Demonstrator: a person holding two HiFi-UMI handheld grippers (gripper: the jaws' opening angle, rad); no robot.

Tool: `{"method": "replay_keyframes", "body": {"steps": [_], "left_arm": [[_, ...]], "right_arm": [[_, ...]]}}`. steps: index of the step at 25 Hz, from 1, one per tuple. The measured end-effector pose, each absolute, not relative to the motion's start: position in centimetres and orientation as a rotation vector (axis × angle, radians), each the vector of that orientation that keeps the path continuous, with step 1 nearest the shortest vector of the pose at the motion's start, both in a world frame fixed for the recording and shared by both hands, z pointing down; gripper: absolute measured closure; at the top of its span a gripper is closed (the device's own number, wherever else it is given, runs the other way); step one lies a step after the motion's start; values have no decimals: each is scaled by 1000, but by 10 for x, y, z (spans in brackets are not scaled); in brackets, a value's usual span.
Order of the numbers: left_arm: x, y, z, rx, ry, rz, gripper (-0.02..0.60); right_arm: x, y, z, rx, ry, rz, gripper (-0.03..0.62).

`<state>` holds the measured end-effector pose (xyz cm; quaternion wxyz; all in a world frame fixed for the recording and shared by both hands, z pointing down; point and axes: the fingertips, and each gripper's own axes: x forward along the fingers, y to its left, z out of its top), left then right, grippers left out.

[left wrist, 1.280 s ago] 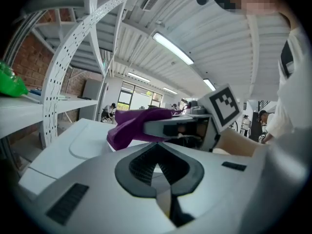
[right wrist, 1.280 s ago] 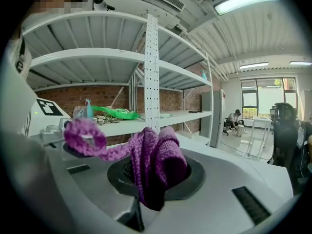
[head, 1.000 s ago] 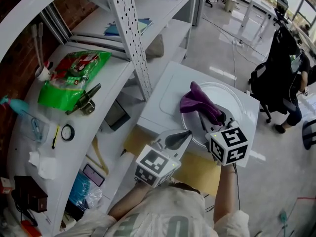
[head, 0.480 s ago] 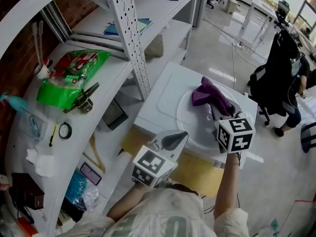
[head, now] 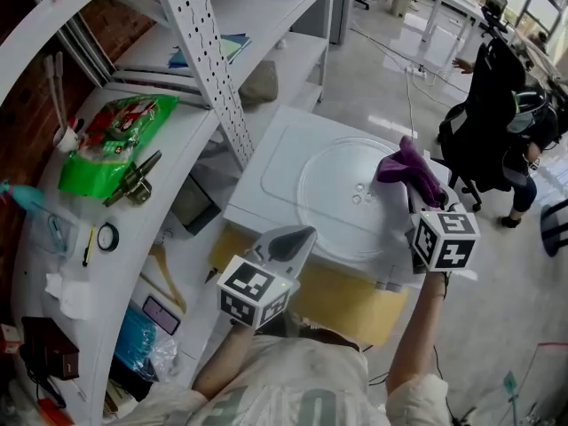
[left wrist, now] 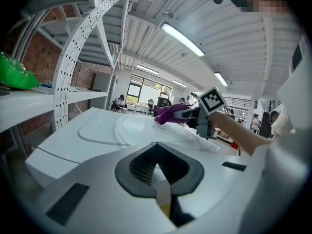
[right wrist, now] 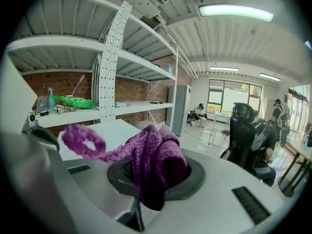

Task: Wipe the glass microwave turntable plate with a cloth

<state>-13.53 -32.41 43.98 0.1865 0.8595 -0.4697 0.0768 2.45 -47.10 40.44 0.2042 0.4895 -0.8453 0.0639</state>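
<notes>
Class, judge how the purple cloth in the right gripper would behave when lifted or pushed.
Probably floppy: the purple cloth droops from the right gripper, a loop trailing loose. Likely light, since one pinch holds it. Its knitted texture should drag rather than slip.

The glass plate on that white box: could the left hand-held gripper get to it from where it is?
Probably yes. The left hand-held gripper, shut and empty, points at the glass plate with nothing between them; the purple cloth in the right hand-held gripper is at the plate's far right edge.
</notes>
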Motion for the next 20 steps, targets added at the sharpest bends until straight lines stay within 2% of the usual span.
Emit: {"method": "replay_keyframes", "body": {"steps": [9,20], "left_arm": [[-136,-327,438,2412,-1374,241,580],[-139,-312,422,2481,-1326,115,580]], "right_arm": [[64,-413,410,1387,-2357,231,528],[40,-320,415,1363,-2372,263,528]]}}
